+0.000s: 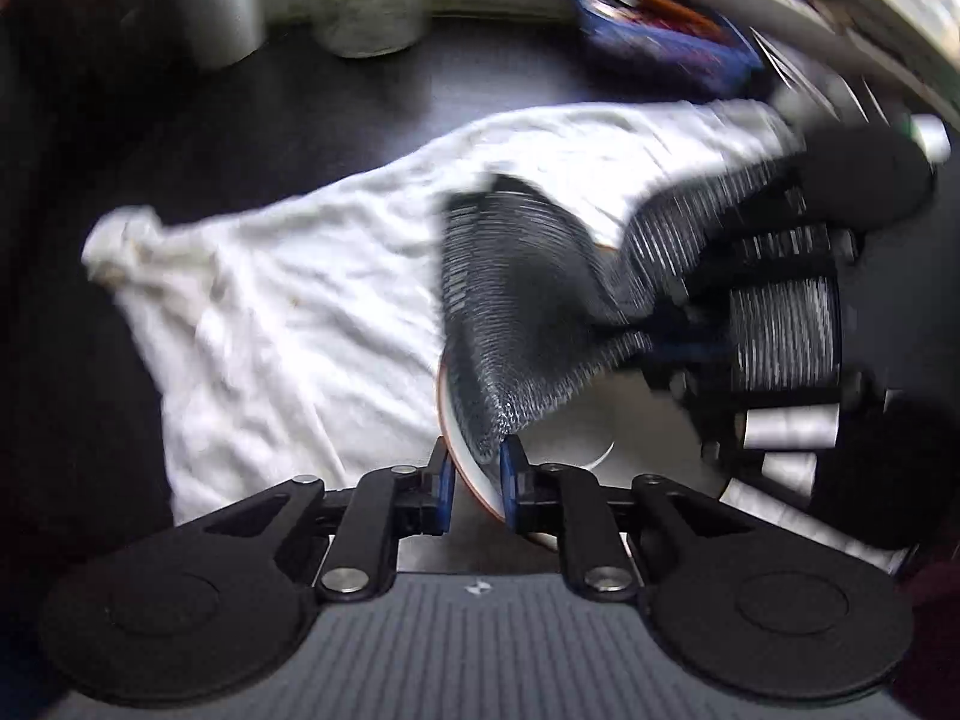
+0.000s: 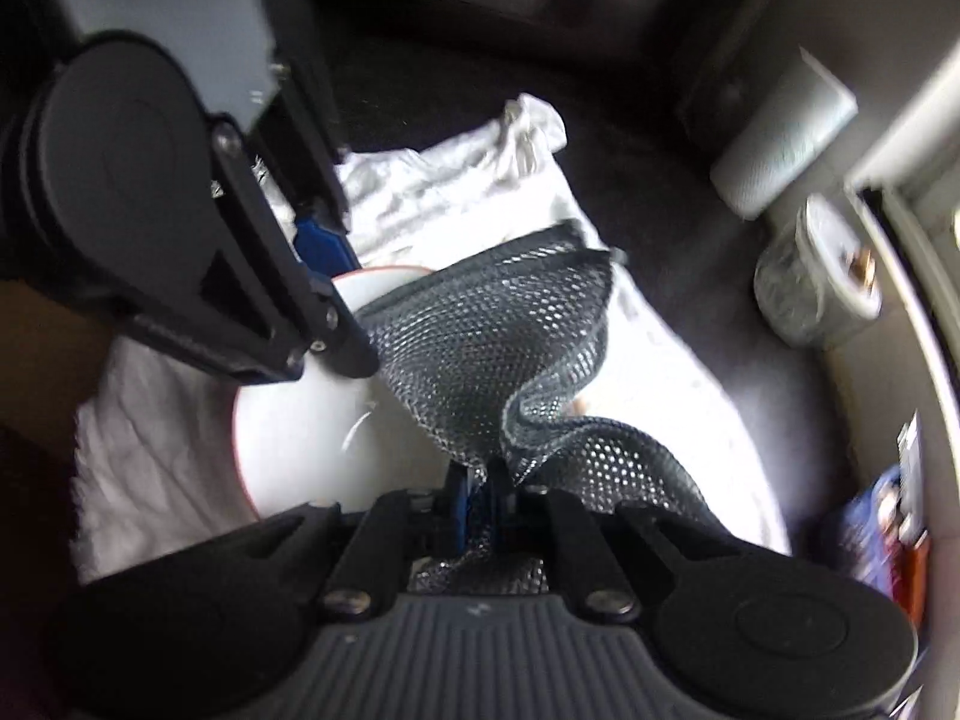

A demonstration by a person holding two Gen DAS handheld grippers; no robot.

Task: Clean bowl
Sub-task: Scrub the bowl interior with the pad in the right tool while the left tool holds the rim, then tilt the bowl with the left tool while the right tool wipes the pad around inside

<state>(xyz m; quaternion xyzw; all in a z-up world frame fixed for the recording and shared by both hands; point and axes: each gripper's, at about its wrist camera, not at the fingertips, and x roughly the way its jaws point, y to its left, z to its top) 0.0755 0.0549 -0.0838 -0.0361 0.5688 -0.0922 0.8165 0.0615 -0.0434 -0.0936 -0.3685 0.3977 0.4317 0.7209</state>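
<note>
The left claw (image 1: 474,480) is nearly together, its blue pads (image 1: 445,483) pinching the rim of the bowl (image 1: 576,432), one pad outside the wall and one inside. The right claw (image 2: 477,501) is clamped tight on a bunched end of the grey mesh cloth (image 2: 480,348), with no gap visible between its pads.

The bowl is white with a thin reddish rim, tipped on its side above the white towel (image 1: 288,300) that is spread over the dark counter (image 1: 300,96). The mesh cloth drapes from the right claw across the bowl's mouth and over its far rim.

The left wrist view shows the pinch on the rim close up, with the mesh hanging down to the pads and the right claw (image 1: 780,312) entering from the right, blurred. The right wrist view shows the left claw (image 2: 336,324) from outside, reaching down from the upper left onto the bowl's (image 2: 300,438) upper rim, and more of the bowl's white inside.

At the back edge of the counter stand a paper towel roll (image 1: 222,6) and a lidded glass jar (image 1: 366,0), well apart from the bowl. A blue packet (image 1: 666,42) lies near the towel's far corner. Bare towel lies to the left of the bowl.
</note>
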